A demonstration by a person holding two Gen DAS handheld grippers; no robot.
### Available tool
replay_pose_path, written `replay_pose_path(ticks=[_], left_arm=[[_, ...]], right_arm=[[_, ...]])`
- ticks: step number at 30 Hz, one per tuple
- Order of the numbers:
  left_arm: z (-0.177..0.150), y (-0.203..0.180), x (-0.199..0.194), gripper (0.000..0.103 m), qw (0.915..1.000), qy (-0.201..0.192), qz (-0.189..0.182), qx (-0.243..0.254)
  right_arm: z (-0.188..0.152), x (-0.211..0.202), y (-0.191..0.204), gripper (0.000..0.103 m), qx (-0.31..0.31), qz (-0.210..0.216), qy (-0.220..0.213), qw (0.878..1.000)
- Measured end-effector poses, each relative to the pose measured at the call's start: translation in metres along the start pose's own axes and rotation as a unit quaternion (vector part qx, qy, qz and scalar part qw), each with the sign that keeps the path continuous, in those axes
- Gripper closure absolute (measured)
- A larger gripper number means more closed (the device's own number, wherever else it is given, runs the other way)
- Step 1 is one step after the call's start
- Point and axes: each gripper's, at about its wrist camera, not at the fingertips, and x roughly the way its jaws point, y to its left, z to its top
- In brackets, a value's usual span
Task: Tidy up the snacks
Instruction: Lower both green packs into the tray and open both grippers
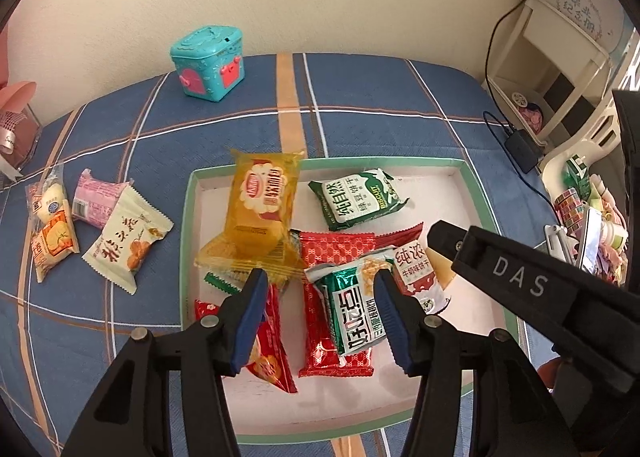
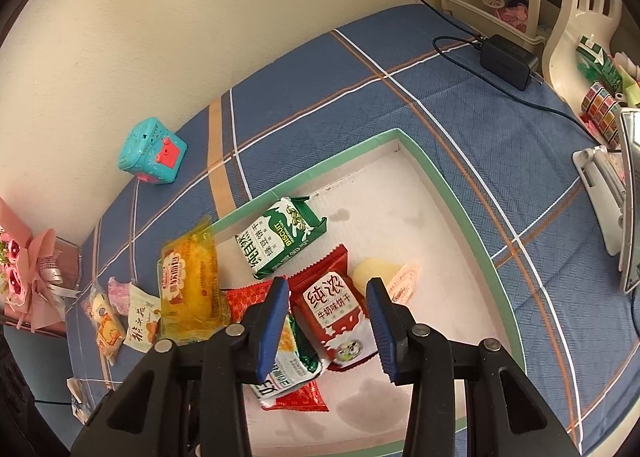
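A thin green packet [image 1: 219,281] is mostly hidden under the yellow cake packet [image 1: 262,209], which leans on the tray's [image 1: 470,173] far rim. Three snacks [image 1: 100,225] are left on the blue checked cloth [image 1: 360,97], beside the tray. A teal toy box [image 1: 208,63] is seen by the wall. In the tray, red and green packets are piled up. The left gripper [image 1: 320,281] is held partly open over a green-and-white packet [image 1: 354,309], gripping nothing. The right gripper [image 2: 328,291] is held partly open over a red milk biscuit packet [image 2: 334,317].

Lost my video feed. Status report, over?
Left gripper and right gripper open, empty, over the tray. Four snack packets on the cloth outside. Nothing blocking.
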Motion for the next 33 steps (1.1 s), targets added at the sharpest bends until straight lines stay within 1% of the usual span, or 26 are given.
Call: replay_pose_path(ticks=[8, 17, 25, 27, 28, 29, 31, 33], left_arm=[[0.005, 0.027, -0.007, 0.047, 0.9991, -0.006, 0.012, -0.04], [0.006, 0.068, -0.011, 0.046, 0.9948, -0.008, 0.022, -0.099], [0.001, 0.08, -0.016, 0.046, 0.9931, -0.009, 0.019, -0.115], [0.001, 0.081, -0.018, 0.043, 0.993, -0.01, 0.019, -0.117], [0.001, 0.082, -0.018, 0.037, 0.9929, -0.01, 0.02, -0.117], [0.0, 0.082, -0.019, 0.033, 0.9928, -0.011, 0.021, -0.117], [0.0, 0.084, -0.018, 0.032, 0.9928, -0.007, 0.027, -0.116], [-0.001, 0.085, -0.015, 0.026, 0.9927, -0.002, 0.034, -0.116]], right_arm=[[-0.007, -0.006, 0.009, 0.06, -0.016, -0.013, -0.006, 1.0], [-0.024, -0.021, 0.037, 0.06, -0.064, -0.025, -0.023, 0.997], [-0.041, -0.037, 0.054, 0.06, -0.1, -0.032, -0.04, 0.994], [-0.044, -0.039, 0.057, 0.06, -0.106, -0.034, -0.042, 0.993], [-0.045, -0.039, 0.058, 0.06, -0.108, -0.035, -0.043, 0.993], [-0.045, -0.039, 0.059, 0.06, -0.109, -0.036, -0.043, 0.992], [-0.045, -0.038, 0.06, 0.06, -0.11, -0.037, -0.043, 0.992], [-0.044, -0.036, 0.059, 0.058, -0.107, -0.04, -0.04, 0.993]])
